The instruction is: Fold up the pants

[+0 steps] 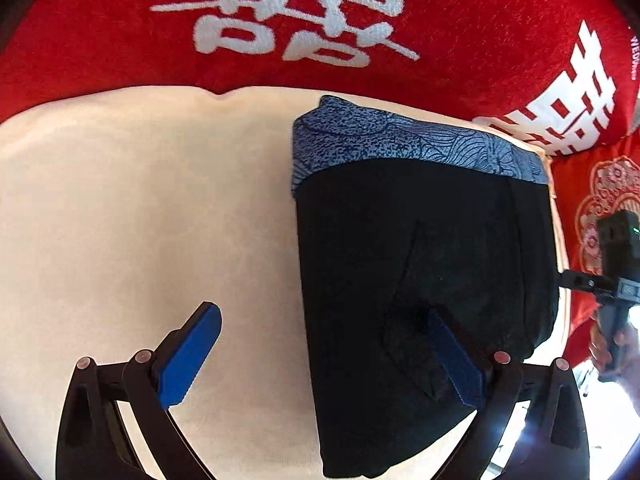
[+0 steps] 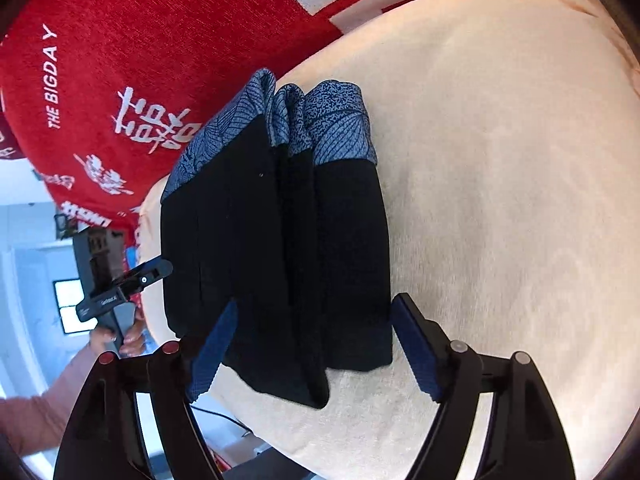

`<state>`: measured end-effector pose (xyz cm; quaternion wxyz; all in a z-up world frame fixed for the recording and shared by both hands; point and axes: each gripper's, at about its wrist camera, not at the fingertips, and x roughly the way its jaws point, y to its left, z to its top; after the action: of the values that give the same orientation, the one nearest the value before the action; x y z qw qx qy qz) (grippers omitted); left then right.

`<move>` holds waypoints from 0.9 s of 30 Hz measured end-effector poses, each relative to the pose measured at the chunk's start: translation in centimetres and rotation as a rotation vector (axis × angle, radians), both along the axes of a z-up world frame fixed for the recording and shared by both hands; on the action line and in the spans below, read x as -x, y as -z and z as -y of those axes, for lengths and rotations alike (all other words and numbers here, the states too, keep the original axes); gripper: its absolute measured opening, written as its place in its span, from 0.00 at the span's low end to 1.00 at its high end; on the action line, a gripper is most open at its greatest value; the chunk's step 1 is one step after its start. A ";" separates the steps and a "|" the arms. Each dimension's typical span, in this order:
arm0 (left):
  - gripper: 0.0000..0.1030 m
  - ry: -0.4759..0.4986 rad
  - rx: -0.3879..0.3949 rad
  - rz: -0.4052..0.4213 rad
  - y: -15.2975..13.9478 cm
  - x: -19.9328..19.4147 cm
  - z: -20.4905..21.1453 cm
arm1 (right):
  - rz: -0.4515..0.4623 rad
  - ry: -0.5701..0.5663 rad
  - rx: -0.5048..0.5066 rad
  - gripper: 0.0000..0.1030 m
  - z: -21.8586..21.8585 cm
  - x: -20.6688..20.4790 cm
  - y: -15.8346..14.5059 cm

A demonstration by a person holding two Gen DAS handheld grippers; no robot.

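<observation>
The pants (image 1: 424, 248) are black with a blue patterned waistband (image 1: 400, 140). They lie folded into a compact stack on a cream padded surface (image 1: 140, 220). My left gripper (image 1: 320, 356) stands open above the stack's left edge, one blue pad over the cream surface and the other over the black cloth. In the right wrist view the pants (image 2: 280, 240) show several stacked layers. My right gripper (image 2: 316, 348) is open and straddles the stack's near end, with a pad on each side of the cloth and neither pressing on it.
A red blanket with white characters (image 1: 360, 20) lies behind the cream surface (image 2: 500, 160). A hand (image 1: 612, 344) grips a handle at the right edge of the left wrist view. A hand in a pink sleeve (image 2: 108, 340) holds the other handle. The cream surface ends just below the stack.
</observation>
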<state>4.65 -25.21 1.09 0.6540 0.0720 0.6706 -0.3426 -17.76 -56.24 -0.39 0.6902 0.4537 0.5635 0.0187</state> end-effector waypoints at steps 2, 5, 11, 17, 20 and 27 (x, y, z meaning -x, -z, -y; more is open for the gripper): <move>0.99 0.010 0.019 -0.022 0.5 -0.2 0.4 | 0.013 -0.011 -0.035 0.79 0.5 -0.3 0.9; 0.99 0.003 0.066 -0.084 1.6 -0.3 1.1 | 0.041 -0.008 -0.111 0.79 1.1 -0.4 2.1; 0.99 -0.053 0.127 -0.120 2.8 0.1 1.7 | 0.073 -0.022 -0.191 0.79 0.9 -2.9 3.5; 0.62 -0.080 0.180 -0.057 0.0 1.3 1.8 | 0.068 -0.006 -0.183 0.43 0.8 -2.5 2.3; 0.59 -0.087 0.162 -0.035 -1.4 1.8 1.8 | 0.098 -0.015 -0.200 0.39 0.5 -2.5 0.9; 0.59 -0.118 0.107 0.006 -5.6 5.7 -1.6 | 0.123 -0.063 -0.271 0.39 -2.3 0.0 -2.1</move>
<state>-1.01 -23.58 6.71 0.6779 -0.0017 0.6524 -0.3388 -17.75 -53.93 1.67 0.6550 0.5227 0.5263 0.1437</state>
